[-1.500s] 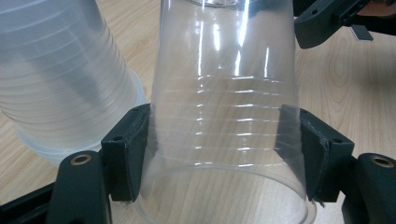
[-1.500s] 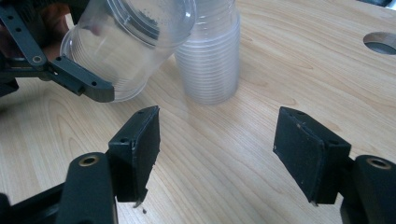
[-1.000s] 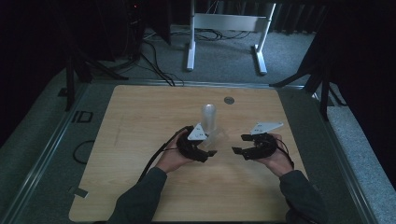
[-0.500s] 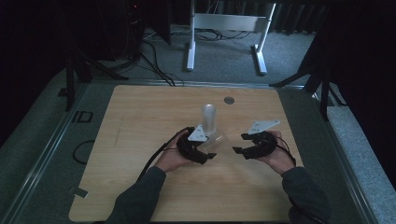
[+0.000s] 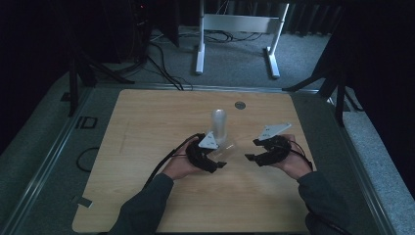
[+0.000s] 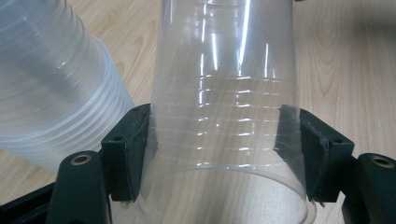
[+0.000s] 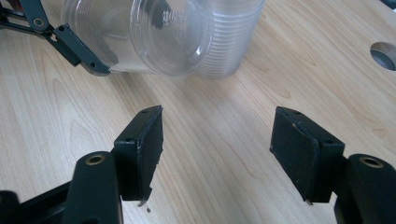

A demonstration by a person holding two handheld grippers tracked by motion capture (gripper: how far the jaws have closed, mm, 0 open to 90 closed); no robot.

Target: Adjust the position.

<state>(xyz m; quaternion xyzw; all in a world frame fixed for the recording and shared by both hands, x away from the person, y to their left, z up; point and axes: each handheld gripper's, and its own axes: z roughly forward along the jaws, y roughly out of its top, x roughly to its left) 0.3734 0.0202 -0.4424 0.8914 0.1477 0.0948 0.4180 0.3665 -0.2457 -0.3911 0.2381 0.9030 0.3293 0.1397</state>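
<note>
A single clear plastic cup (image 6: 224, 116) lies tilted on its side between the jaws of my left gripper (image 6: 219, 140), and both pads press its ribbed wall near the rim. In the high view this cup (image 5: 229, 146) points right from my left gripper (image 5: 221, 154). Just behind it an upright stack of clear cups (image 5: 219, 124) stands on the wooden table (image 5: 147, 127). My right gripper (image 5: 251, 150) faces the cup's bottom from the right, a short gap away. Its jaws stand wide open over bare wood (image 7: 217, 140), with the held cup (image 7: 154, 32) and the stack (image 7: 229, 42) ahead.
A round hole (image 5: 239, 105) sits in the tabletop behind the stack, also seen as the hole (image 7: 385, 53) at the right gripper view's edge. Cables trail from both grippers toward the person's sleeves. A white metal frame (image 5: 235, 24) stands on the floor beyond the table.
</note>
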